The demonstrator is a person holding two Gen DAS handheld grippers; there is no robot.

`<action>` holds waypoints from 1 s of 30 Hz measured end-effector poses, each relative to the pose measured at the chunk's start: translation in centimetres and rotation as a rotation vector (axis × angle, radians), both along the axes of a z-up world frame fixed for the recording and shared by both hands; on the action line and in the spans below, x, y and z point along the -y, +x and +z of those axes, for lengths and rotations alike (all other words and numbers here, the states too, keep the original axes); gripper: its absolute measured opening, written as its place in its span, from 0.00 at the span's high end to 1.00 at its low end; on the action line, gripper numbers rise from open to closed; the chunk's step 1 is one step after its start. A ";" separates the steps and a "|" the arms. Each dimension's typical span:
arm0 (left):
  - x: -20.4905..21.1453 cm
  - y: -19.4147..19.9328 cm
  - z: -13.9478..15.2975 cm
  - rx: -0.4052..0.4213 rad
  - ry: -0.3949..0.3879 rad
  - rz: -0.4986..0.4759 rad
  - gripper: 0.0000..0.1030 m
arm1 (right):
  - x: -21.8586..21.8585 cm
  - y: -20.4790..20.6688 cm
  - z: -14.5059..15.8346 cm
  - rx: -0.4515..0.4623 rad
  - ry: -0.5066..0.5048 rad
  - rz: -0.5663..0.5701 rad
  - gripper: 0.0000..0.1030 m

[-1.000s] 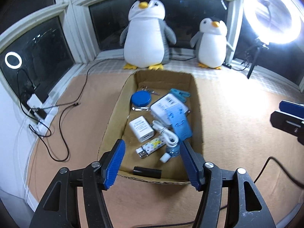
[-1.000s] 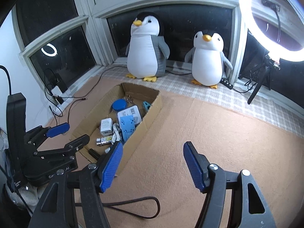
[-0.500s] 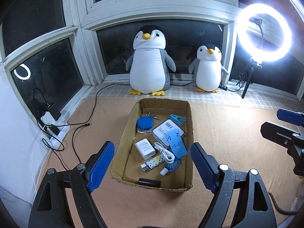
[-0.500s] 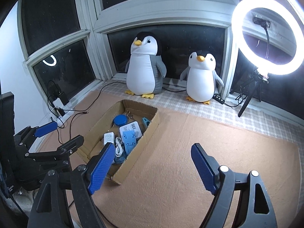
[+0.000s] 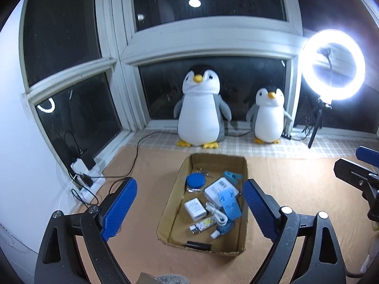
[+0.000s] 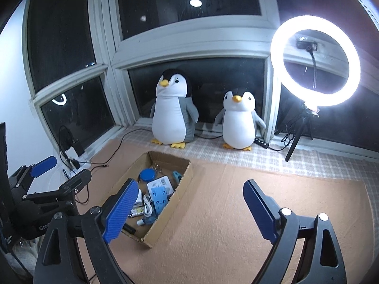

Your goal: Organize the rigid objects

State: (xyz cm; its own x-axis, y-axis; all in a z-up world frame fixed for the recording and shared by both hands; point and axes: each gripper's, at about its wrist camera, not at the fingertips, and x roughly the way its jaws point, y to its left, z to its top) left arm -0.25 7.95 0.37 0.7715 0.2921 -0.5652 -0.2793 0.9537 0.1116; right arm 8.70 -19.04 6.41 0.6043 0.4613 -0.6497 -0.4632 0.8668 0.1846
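An open, shallow brown cardboard box (image 5: 244, 215) is seen on the tan mat (image 5: 296, 189), at twelve o'clock from the left gripper (image 5: 189, 209), whose blue ribbed jaws are spread wide and are opening further, with nothing pressed between them. Inside the box the rigid objects are gathered: a round blue disc (image 5: 195, 180) toward the far end, a small light-blue clip (image 5: 232, 175) at three o'clock of the disc, a white rectangular labelled pack (image 5: 219, 187) in the middle, a flat blue plastic stand (image 5: 229, 203) lying partly over that pack, a white square charger (image 5: 195, 209) at nine o'clock of the stand, a coiled white cable (image 5: 216, 214) just beside the charger, a patterned USB stick (image 5: 201, 225), and a black bar (image 5: 198, 245) against the near wall. The right gripper (image 6: 190, 209) is held over bare mat, with the box at ten o'clock from it; its jaws are likewise apart and opening, and nothing is held. Two plush penguins, a large one (image 5: 200, 113) and a small one (image 5: 269, 116), are stood on the windowsill, and a lit ring lamp (image 5: 332, 65) is placed at three o'clock of the small one.
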 end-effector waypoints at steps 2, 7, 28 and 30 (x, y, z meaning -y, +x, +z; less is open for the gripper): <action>0.3 -0.1 0.4 0.009 0.000 -0.010 0.07 | 0.1 -0.2 0.1 0.006 0.002 -0.007 0.14; 0.8 -0.6 0.6 0.015 -0.016 -0.022 0.07 | 0.3 -0.6 0.0 0.026 0.001 -0.038 0.14; 1.2 -0.7 0.3 0.008 -0.036 -0.034 0.06 | -0.2 -0.9 0.1 0.071 -0.064 -0.095 0.13; 1.2 -0.8 0.3 0.010 -0.034 -0.033 0.06 | -0.2 -0.9 0.1 0.070 -0.066 -0.093 0.13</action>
